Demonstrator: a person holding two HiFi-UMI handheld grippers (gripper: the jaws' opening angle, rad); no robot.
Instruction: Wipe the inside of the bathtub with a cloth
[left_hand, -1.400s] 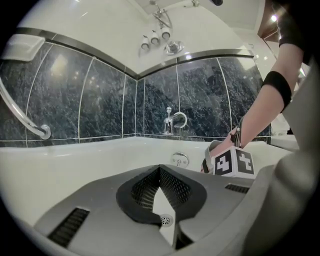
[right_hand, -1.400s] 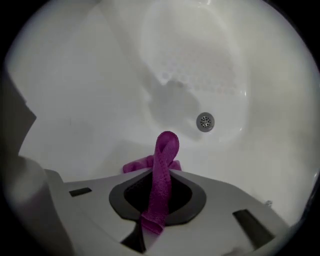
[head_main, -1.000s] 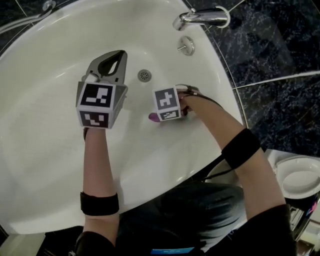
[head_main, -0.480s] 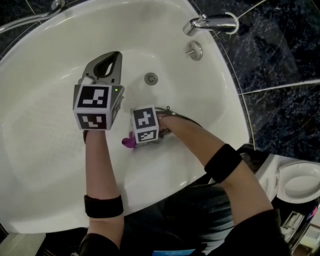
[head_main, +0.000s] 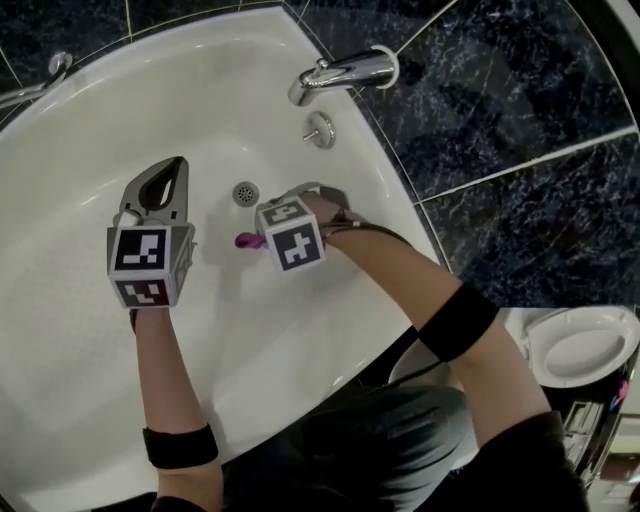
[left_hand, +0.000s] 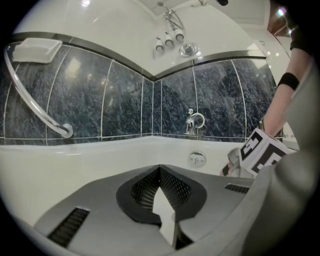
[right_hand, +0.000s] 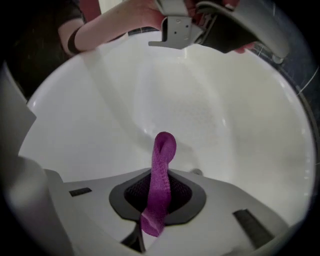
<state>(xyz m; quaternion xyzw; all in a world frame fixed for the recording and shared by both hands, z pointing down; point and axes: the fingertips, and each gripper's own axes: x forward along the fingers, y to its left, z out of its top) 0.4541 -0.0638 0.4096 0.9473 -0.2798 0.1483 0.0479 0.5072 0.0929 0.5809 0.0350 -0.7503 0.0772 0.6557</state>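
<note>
Cloth hangs pinched in the narrowly parted right gripper.

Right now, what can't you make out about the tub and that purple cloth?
- Right gripper view: the right tongs pinch the purple cloth; whether its looped end touches the bathtub cannot be told.
- Head view: the marker cube hides most of the cloth.
- Head view: the drain is too small to tell open from plugged.
- Left gripper view: the left tongs block the bathtub's floor beneath.
</note>
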